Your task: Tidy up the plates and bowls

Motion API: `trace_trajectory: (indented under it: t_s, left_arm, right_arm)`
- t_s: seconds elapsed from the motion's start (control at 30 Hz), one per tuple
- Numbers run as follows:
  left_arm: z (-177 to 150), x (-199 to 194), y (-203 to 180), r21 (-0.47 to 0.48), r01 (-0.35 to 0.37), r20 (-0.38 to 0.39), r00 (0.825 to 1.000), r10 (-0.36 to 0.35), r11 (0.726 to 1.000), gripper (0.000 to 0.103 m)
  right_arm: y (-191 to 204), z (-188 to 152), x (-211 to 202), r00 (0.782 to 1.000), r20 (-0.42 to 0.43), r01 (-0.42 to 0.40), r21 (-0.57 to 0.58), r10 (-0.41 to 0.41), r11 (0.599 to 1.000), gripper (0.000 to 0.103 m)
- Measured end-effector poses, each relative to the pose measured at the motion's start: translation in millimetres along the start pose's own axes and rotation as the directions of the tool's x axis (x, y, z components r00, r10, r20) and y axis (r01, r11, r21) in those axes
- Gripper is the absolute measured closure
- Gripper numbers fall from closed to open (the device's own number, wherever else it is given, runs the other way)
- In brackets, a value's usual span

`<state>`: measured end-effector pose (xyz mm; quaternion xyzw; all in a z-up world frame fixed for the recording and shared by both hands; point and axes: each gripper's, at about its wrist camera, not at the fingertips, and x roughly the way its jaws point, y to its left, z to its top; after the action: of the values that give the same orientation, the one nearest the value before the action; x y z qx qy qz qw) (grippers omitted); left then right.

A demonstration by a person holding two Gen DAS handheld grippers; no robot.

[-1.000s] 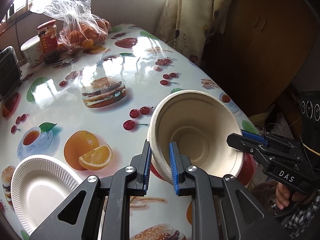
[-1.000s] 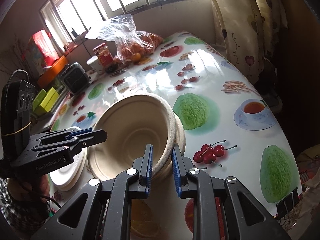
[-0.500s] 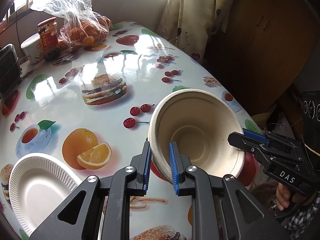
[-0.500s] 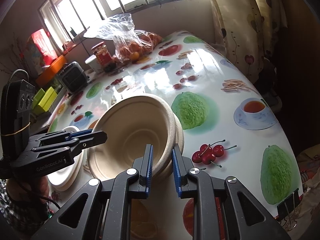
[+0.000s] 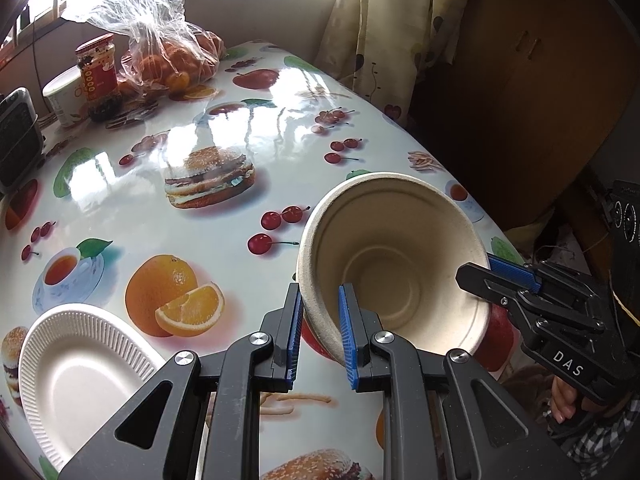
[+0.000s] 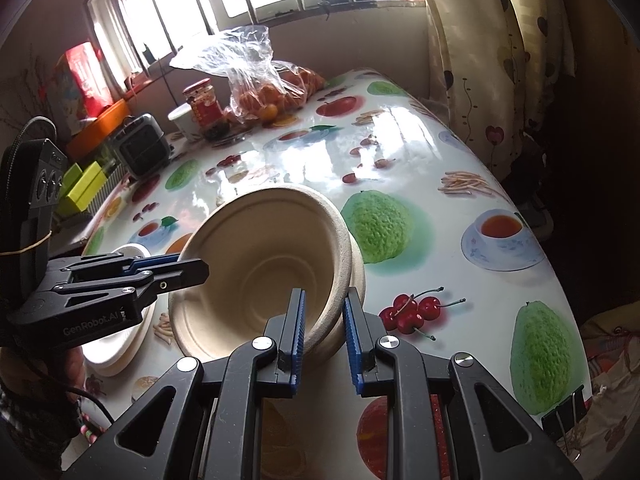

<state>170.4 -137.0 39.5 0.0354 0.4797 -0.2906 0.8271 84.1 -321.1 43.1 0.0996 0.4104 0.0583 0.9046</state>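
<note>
Barely shifted since earlier frames: nested pulp bowls (image 5: 394,264) tilted above bench (image 5: 224,240). Left gripper (image 5: 319,334) jaws clamped on near rim; right gripper (image 6: 323,338) jaws clamped opposite rim. Paper plate (image 5: 80,364) resting at left. Lower level, both sides together, before release.

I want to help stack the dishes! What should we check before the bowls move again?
1. Left gripper pinching the bowl rim: ok.
2. Right gripper pinching the opposite rim: ok.
3. How many bowls are nested: looks like two, cannot tell for sure.
4. Bowls level: not ok, tilted.
5. White paper plate clear of the bowls: ok, it lies apart on the table.
6. Bag of oranges and jar out of the way: ok, at the far end.
</note>
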Motion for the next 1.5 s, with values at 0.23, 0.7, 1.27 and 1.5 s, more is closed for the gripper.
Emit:
trace_trajectory:
  t_s: [0.23, 0.7, 1.27, 1.5]
  left_arm:
    - [0, 0, 0, -0.002, -0.002, 0.0, 1.0, 0.002, 1.0, 0.084]
    - [0, 2, -1, 0.005, 0.0, -0.009, 1.0, 0.0, 1.0, 0.082]
    - [0, 3, -2, 0.0, -0.002, -0.013, 1.0, 0.002, 1.0, 0.082]
    - [0, 3, -1, -0.003, -0.001, -0.013, 1.0, 0.001, 1.0, 0.082]
  right_arm:
    - [3, -1, 0, 1.0, 0.005, 0.014, -0.013, -0.014, 1.0, 0.083]
    - [14, -2, -1, 0.997, 0.021, 0.073, -0.081, -0.072, 0.994, 0.074]
    - [17, -5, -1, 0.994, 0.033, 0.109, -0.106, -0.106, 0.988, 0.057]
    - [17, -5, 0, 0.994, 0.032, 0.108, -0.105, -0.105, 0.989, 0.056]
